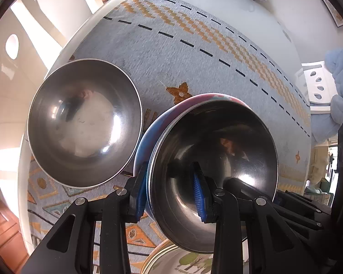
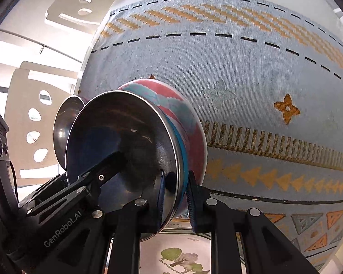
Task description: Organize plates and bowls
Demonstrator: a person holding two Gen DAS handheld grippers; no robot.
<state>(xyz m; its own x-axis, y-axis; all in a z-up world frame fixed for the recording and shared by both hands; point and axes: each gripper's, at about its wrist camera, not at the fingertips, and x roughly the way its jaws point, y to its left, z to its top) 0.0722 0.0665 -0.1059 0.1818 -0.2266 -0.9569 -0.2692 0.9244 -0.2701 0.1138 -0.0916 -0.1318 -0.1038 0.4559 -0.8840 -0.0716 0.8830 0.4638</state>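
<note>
The stacking is partly done, as far as these views show: 1 steel bowl [image 1: 213, 159] already sits nested inside a painted bowl [image 1: 148, 134], and both tongs are clamped on that pair at once. The left tongs [image 1: 171, 189] pinch the near rim, 1 blue pad outside the painted wall and 1 inside the steel bowl; the right tongs [image 2: 175, 203] are closed on the opposite rim in the same way. The nested pair hangs tilted above a plate [image 2: 178, 255] printed with trees, so I judge that the step in hand is setting the 2 bowls down on it. A 2nd steel bowl [image 1: 84, 121] stands apart on the patterned cloth [image 1: 194, 52] covering the counter, not yet stacked, and that looks like the main job left. The left view shows this loose bowl whole, its inside empty, plus a blue towel [image 1: 338, 86] at the far right edge. The right view shows only a sliver of that bowl behind the held pair, but it gives the painted bowl's red and teal outside and more of the plate underneath.
</note>
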